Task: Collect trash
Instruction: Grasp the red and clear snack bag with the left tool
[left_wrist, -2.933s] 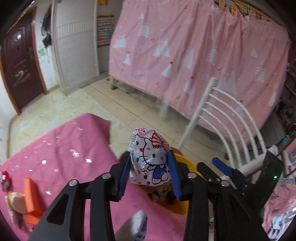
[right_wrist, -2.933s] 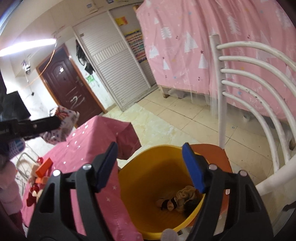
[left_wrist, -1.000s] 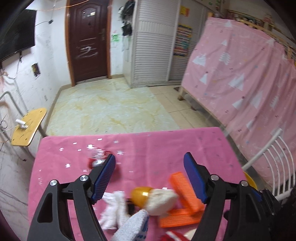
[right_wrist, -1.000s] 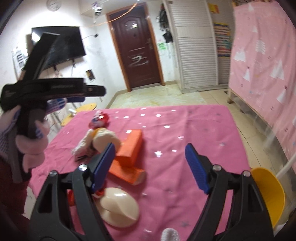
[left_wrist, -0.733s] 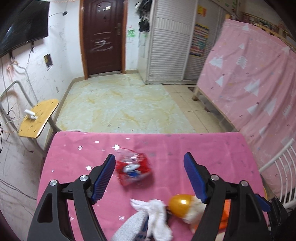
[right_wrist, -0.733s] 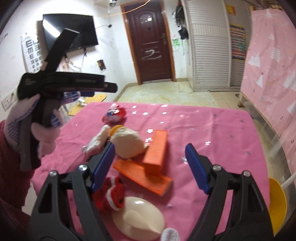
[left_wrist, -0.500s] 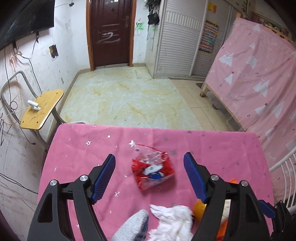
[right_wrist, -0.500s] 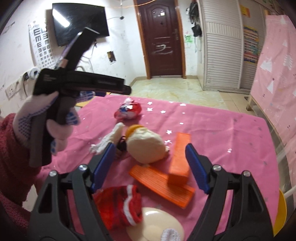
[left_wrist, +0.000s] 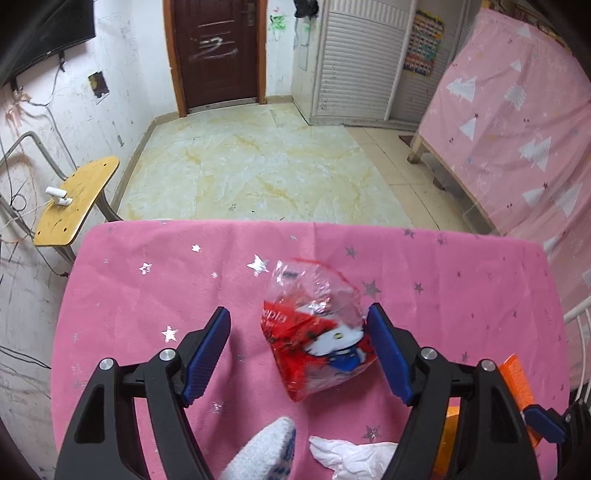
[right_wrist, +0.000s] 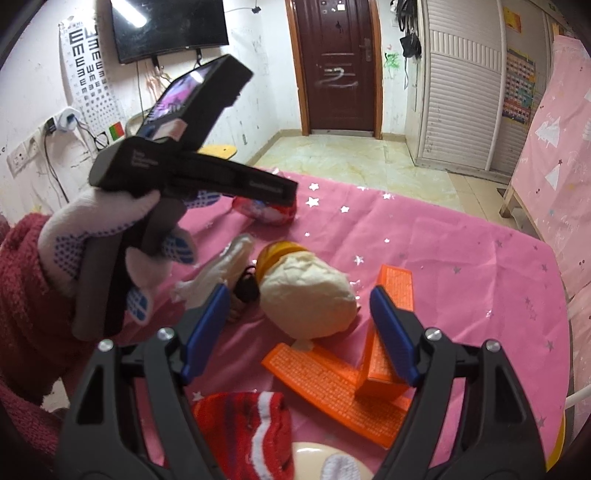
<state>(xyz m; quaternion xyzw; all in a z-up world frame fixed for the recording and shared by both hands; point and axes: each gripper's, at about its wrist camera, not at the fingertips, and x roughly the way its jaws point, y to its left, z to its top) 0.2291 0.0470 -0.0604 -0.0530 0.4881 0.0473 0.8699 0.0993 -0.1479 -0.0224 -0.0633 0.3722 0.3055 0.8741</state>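
Two grippers are in play, both with jaws spread wide and nothing clamped. The left gripper (left_wrist: 299, 354) points steeply down at the table (left_wrist: 480, 280), its blue pads either side of a crumpled red wrapper (left_wrist: 317, 343). The wrapper sits nearer the right pad, perhaps brushing it, with clear cloth between it and the left pad, so the jaws look lined up for a pinch that has not yet been made. That wrapper is the trash nearest to hand; it lies toward the table's far edge, about midway along it.

The right gripper (right_wrist: 295, 328) hangs over the clutter nearer the person: a pale lump (right_wrist: 306, 299) with a yellow cap on its far side shows between its pads from this angle, and two orange boxes (right_wrist: 373, 354) lie just by its right pad. It seems to be waiting or choosing rather than reaching.

The left wrist view shows how the wrapper sits between the pads, plus a white tissue (left_wrist: 354, 454) at the near edge, but little else of the pile. The right wrist view gives the rest: the gloved left hand (right_wrist: 103, 243) around the left gripper's handle, a white scrap (right_wrist: 218, 273), a red and white sock (right_wrist: 243, 432), a cream dish (right_wrist: 317, 461) at the near edge, and a sliver of yellow bin (right_wrist: 556, 446) past the table's right edge, likely where the trash is meant to go. There the wrapper is mostly hidden behind the left gripper's body.
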